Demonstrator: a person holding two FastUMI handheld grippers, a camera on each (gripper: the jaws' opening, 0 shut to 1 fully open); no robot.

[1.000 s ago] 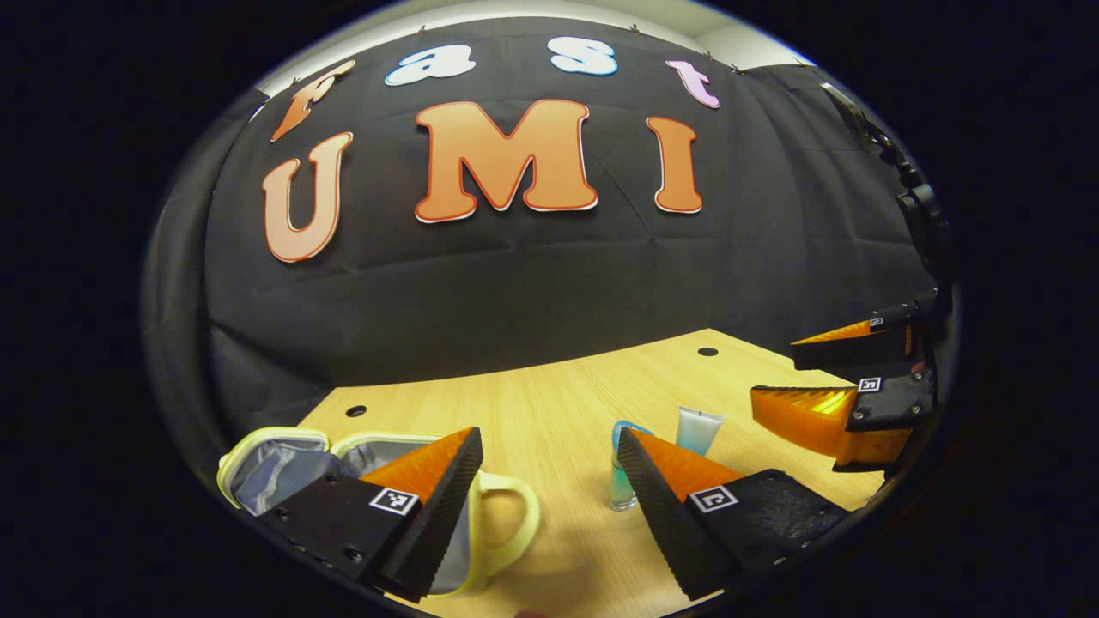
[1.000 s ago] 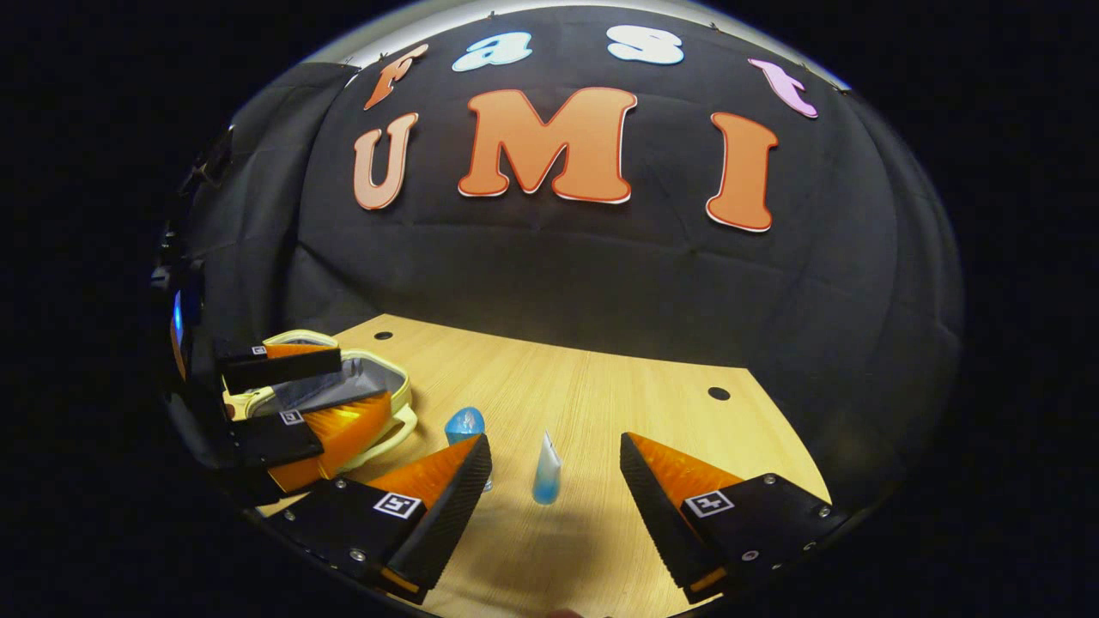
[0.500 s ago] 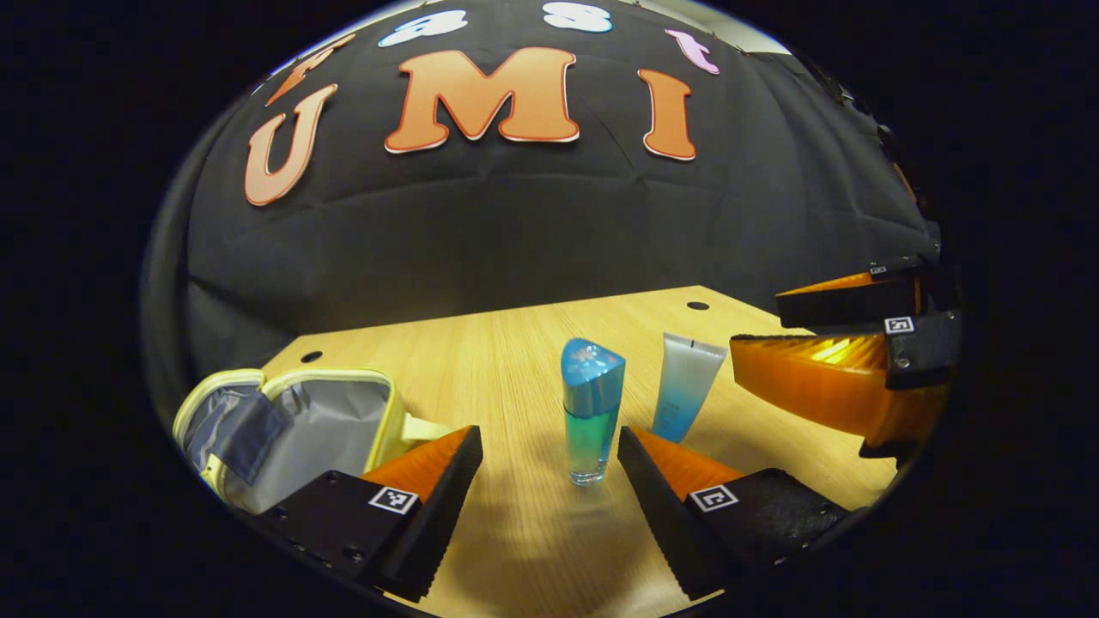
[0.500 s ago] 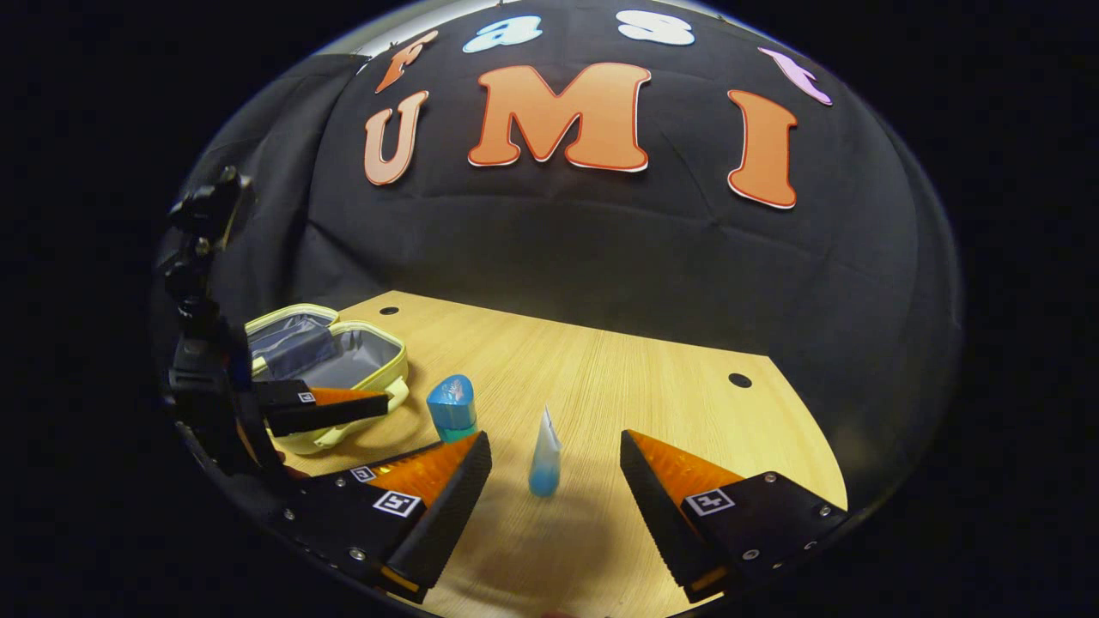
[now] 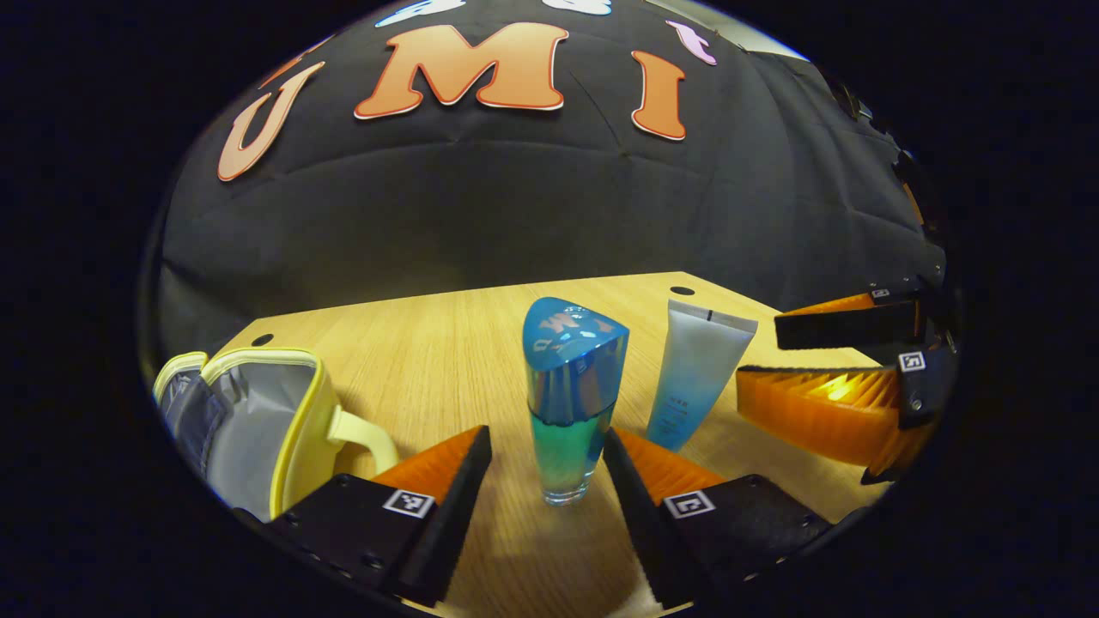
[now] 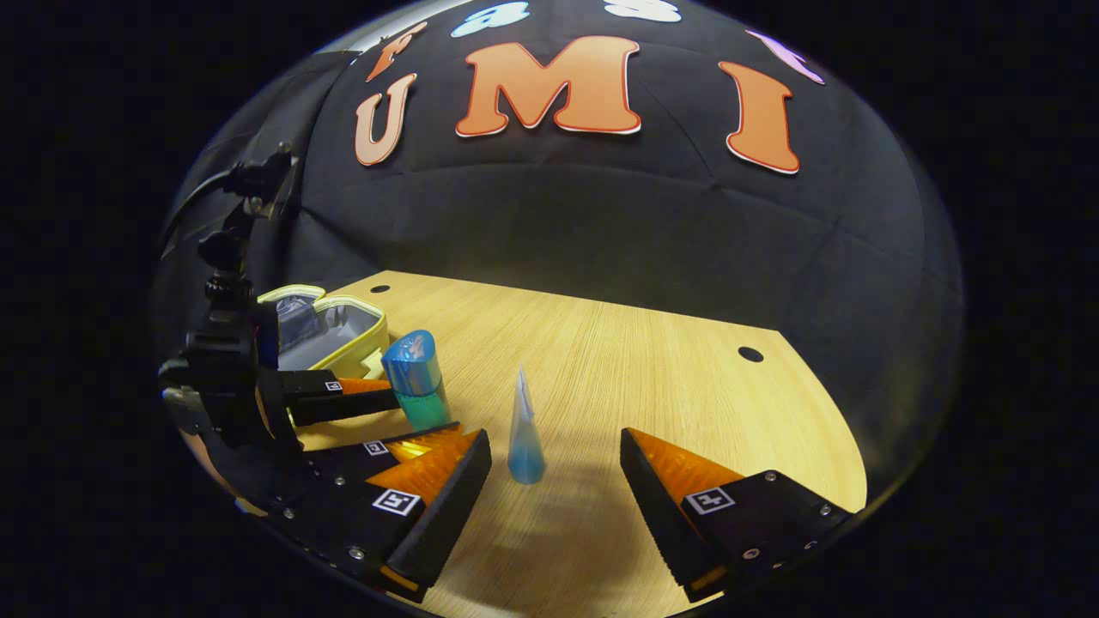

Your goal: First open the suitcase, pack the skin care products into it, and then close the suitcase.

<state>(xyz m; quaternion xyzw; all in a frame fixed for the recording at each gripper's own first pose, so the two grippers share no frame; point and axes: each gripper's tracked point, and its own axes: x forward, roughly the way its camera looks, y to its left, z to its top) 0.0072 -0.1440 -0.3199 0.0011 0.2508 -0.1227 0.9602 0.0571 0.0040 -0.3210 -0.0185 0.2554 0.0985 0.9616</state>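
Both grippers lining up on products, jaws wide, holding nothing.
Risk: left gripper (image 5: 545,446) finger clips bottle (image 5: 570,399) at frame centre, toppling it into tube (image 5: 697,373); right gripper (image 6: 556,459) brackets tube.

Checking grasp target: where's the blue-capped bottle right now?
In the left gripper view the blue-capped bottle stands upright on the table, between the left gripper's open fingers, the tube just right.
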